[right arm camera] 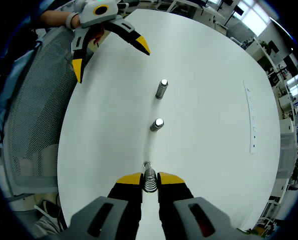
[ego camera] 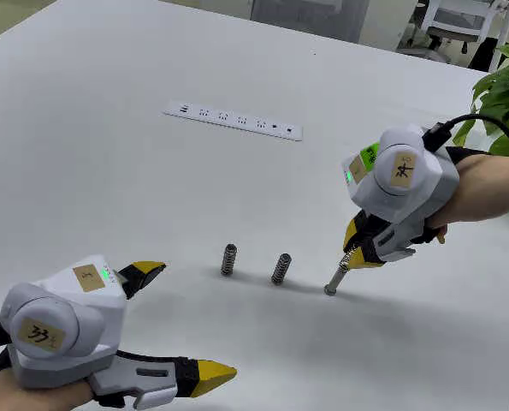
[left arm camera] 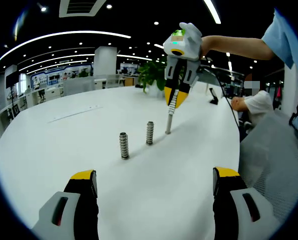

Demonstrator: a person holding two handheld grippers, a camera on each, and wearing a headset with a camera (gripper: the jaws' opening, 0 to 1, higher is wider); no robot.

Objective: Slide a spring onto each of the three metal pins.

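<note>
Surface: a broad white table (ego camera: 109,171) in an open-plan office. A white power strip (ego camera: 233,121) lies well beyond both grippers, and a green plant (ego camera: 502,86) stands past the right one.

Head view, left gripper (ego camera: 186,324): low at the near edge, with its jaws spread wide and nothing between them.

Head view, right gripper (ego camera: 357,253): tips pointing down, jaws clamped on a spring (ego camera: 348,257).

Third pin (ego camera: 334,281): directly under the right gripper's tips. It leans, with its foot on the table and its upper part running up into the held spring.

Middle pin (ego camera: 281,268): upright and already wearing a coil, just beside the third pin on the left gripper's side.

End pin (ego camera: 228,259): also upright and coiled, the nearest of the row to the left gripper but well apart from its tips.

Left gripper view: the open jaws frame the table, with all three pins ahead between them. The right gripper hangs over the farthest pin, with the spring around that pin's top.

Right gripper view: the yellow tips pinch the spring — the third pin's end shows just beyond it. The other two pins line up ahead toward the open left gripper, and a mesh chair (right arm camera: 33,125) sits off the table's edge.
</note>
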